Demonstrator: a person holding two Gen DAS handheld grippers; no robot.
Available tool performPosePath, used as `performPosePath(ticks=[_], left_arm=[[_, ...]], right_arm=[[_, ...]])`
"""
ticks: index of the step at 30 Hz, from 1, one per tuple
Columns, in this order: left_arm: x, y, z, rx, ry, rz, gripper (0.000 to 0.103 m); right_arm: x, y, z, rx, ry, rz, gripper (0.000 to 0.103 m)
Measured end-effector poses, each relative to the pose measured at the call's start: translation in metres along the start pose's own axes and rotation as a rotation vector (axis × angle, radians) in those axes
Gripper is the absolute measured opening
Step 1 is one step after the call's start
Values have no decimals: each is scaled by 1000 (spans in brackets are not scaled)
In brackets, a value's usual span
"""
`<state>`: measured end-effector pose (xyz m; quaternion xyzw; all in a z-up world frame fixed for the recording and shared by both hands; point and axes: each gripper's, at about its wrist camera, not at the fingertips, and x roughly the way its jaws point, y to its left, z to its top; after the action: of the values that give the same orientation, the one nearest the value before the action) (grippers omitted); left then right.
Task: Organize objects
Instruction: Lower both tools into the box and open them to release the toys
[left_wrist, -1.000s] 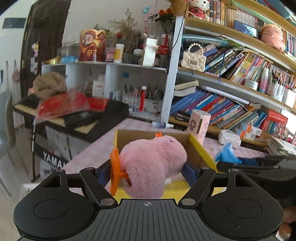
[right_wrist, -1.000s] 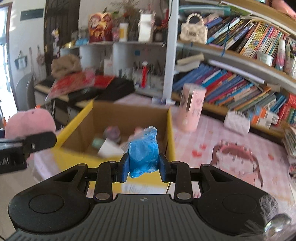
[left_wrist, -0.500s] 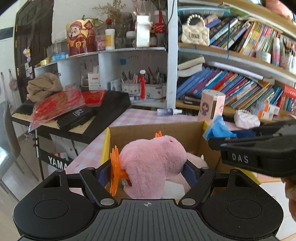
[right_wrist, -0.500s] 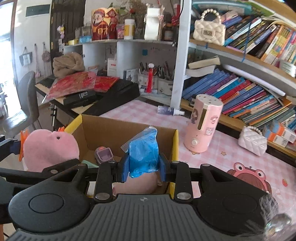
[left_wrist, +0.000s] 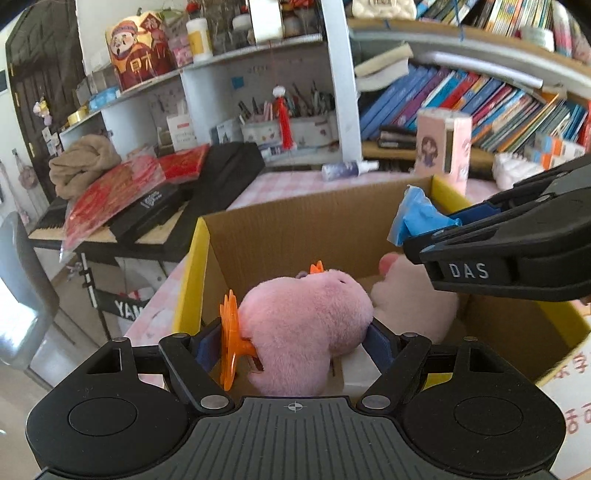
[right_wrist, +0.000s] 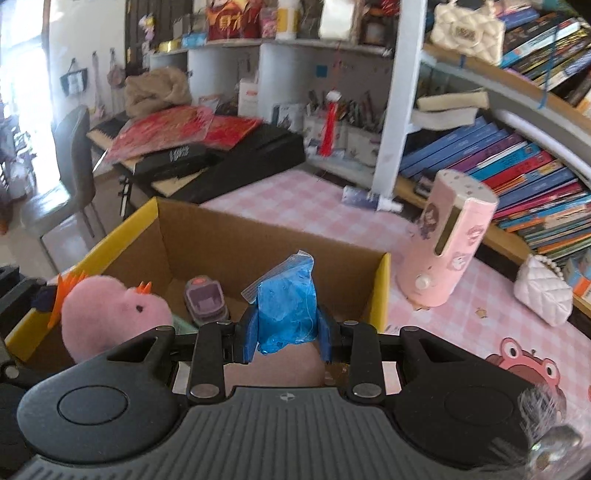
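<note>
1. Left wrist view shows our left claw (left_wrist: 293, 341) clamped on a pink plush toy (left_wrist: 306, 325), held over the open cardboard box (left_wrist: 295, 236) near its 9 o'clock wall.
2. We see the toy's long axis running across the claw, from 9 to 3 o'clock: orange plastic comb (left_wrist: 229, 343) at the 9 o'clock end, rounded snout toward 2 o'clock.
3. It looks fuzzy and plump, with a small dark eye and an orange tuft on top.
4. Our right claw (right_wrist: 286, 328) grips a blue plastic packet (right_wrist: 286, 302), also above the box; the packet stands upright, its clear sealed edge pointing to 12 o'clock.
5. In the box we see a pale pink plush (left_wrist: 413, 306) and a small purple gadget (right_wrist: 205, 302).
6. The box sits on a pink checked tabletop (right_wrist: 314, 206), with a pink cylindrical dispenser (right_wrist: 445, 243) just beside it at 3 o'clock.
</note>
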<state>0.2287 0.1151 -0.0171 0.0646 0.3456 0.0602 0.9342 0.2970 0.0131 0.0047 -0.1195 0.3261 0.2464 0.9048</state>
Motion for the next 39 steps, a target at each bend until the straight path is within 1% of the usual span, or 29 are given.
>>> performPosePath(ticks=[7,11,13,14,18,22,25,28,30,34,39], left_arm=[[10,-6,2,20,0,12,80],[18,-9,-2,36,44,7,81],[15,-13,-4,69,20,22,81],[15,-14,-4,75,24,16,82],[14,-13,-4,71,25,11,85],[8,-15,-6,89,6,13,86],[3,-17,-5,96,-14,12,90],[-2,-17,-4,101,-30,17,92],[-7,-15,-4,96,-38,19,92],[-18,-12,-4,77,-59,12,93],[-39,-10,-8,59,-85,-5,93]], right_arm=[[18,-4,0,-13,40,20,30],[25,-6,-1,-21,60,30,30],[28,-7,-2,-22,71,35,30],[29,-7,-3,-23,74,37,30],[32,-4,-2,-38,85,37,30],[35,0,-1,-71,104,33,30],[38,5,-3,-111,121,33,30],[37,11,-4,-153,117,24,31],[34,12,-4,-160,104,21,41],[20,10,-4,-112,63,25,45],[-11,12,-8,-55,-17,-16,50]])
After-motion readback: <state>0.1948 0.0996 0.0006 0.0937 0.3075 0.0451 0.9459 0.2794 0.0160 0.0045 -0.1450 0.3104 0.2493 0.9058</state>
